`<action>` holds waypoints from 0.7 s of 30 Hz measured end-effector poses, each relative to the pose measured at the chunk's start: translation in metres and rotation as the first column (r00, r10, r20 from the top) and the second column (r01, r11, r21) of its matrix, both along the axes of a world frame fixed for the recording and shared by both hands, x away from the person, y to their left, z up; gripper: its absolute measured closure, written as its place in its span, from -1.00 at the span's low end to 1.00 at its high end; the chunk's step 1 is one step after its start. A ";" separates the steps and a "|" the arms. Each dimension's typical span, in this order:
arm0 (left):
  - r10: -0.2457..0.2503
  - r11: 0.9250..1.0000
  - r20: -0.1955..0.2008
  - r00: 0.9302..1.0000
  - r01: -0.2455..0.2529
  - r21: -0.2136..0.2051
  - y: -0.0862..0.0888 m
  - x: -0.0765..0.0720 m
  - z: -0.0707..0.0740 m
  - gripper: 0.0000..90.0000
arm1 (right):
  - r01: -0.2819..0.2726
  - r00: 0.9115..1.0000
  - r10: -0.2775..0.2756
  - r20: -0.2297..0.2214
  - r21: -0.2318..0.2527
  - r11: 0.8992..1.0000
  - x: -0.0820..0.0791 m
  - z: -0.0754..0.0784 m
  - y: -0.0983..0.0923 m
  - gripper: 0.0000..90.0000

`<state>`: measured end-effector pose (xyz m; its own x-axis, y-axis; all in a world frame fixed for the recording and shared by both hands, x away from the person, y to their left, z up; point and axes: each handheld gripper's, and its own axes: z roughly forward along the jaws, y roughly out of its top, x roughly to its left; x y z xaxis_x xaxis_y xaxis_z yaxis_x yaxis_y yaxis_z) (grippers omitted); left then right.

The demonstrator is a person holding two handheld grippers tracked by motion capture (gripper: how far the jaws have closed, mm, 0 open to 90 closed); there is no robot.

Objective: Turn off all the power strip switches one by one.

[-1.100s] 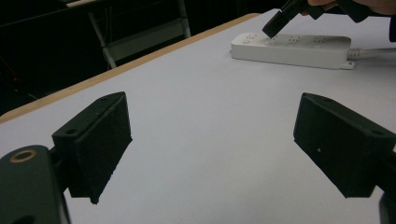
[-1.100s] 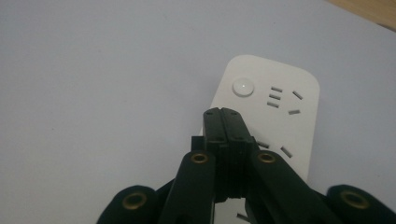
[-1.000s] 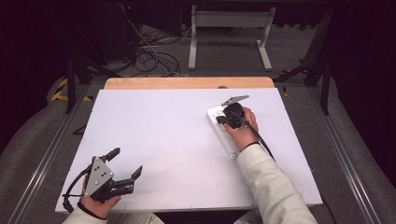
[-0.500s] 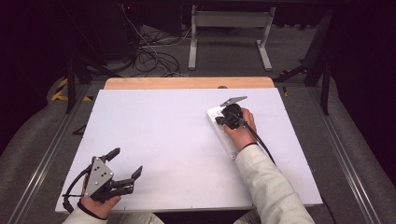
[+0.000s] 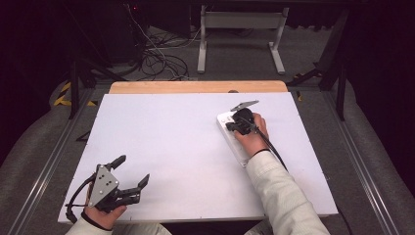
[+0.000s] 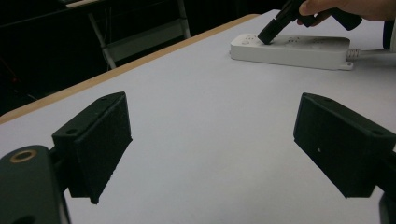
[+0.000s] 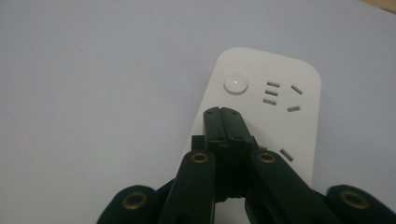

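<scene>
A white power strip (image 5: 234,142) lies on the right half of the white table (image 5: 176,137). It also lies far off in the left gripper view (image 6: 299,46). Its round button (image 7: 236,83) and socket slots (image 7: 273,93) sit at its far end. My right gripper (image 7: 223,112) is shut with nothing between its jaws, its tips just above the strip a little short of the button. From above, the right gripper (image 5: 230,126) hangs over the strip's far end. My left gripper (image 5: 133,171) rests open at the table's near left, holding nothing.
A wooden strip (image 5: 195,87) edges the table's far side. Behind it stand a metal frame (image 5: 240,34) and loose cables (image 5: 156,58) on the floor. The strip's cord (image 6: 369,53) runs off toward the person's right sleeve (image 5: 279,196).
</scene>
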<state>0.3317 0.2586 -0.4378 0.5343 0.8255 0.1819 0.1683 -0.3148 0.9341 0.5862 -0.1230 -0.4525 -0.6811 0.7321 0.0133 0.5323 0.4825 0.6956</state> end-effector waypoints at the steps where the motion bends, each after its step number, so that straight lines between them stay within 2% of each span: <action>1: 0.000 1.000 0.000 1.000 0.000 0.000 0.000 0.000 0.000 -0.74 | 0.002 1.000 -0.002 0.000 -0.005 1.000 0.000 0.000 0.000 1.00; 10: -0.003 1.000 0.000 1.000 0.003 0.005 0.000 -0.001 0.000 -0.74 | 0.018 1.000 -0.018 -0.015 -0.016 1.000 0.000 0.002 0.003 1.00; 21: -0.002 1.000 0.001 1.000 0.002 0.000 0.000 -0.002 0.000 -0.74 | 0.027 1.000 -0.027 -0.010 -0.035 0.999 -0.001 0.001 0.005 1.00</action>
<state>0.3301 0.2587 -0.4373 0.5361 0.8242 0.1823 0.1664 -0.3150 0.9344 0.5852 -0.1178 -0.4510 -0.6608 0.7505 -0.0054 0.5525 0.4913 0.6733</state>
